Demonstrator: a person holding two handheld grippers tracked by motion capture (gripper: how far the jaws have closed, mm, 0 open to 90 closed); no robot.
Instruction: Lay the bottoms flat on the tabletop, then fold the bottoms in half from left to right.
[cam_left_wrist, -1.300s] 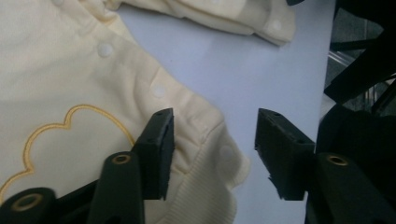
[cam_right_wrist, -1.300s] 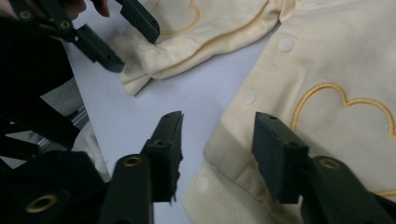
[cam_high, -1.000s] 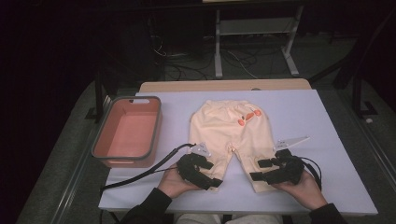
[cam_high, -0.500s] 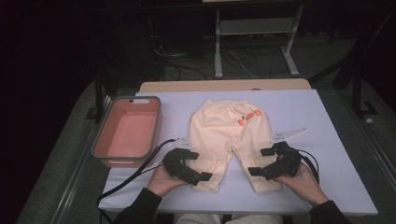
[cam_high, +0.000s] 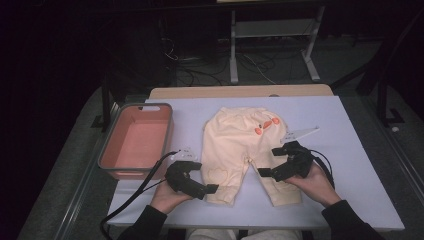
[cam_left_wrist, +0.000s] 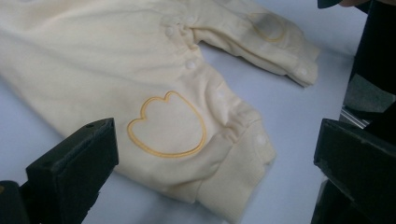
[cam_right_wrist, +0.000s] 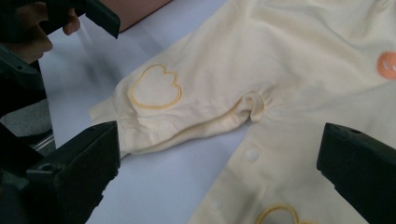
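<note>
Yellow baby trousers, one pair; one pink bin; two claws, both apart, empty.

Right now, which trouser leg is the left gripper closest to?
The trouser leg on the basket's side, not the right gripper's. The left gripper hovers open beside its cuff.

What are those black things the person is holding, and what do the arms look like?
Each hand grips a hand-held gripper: the left hand-held gripper and the right hand-held gripper are chunky, matt black, with two blocky jaws. A pale grey three-cornered plate sits on top of the right one. A black cable trails from the left, another loops by the right wrist. The person wears dark long sleeves.
</note>
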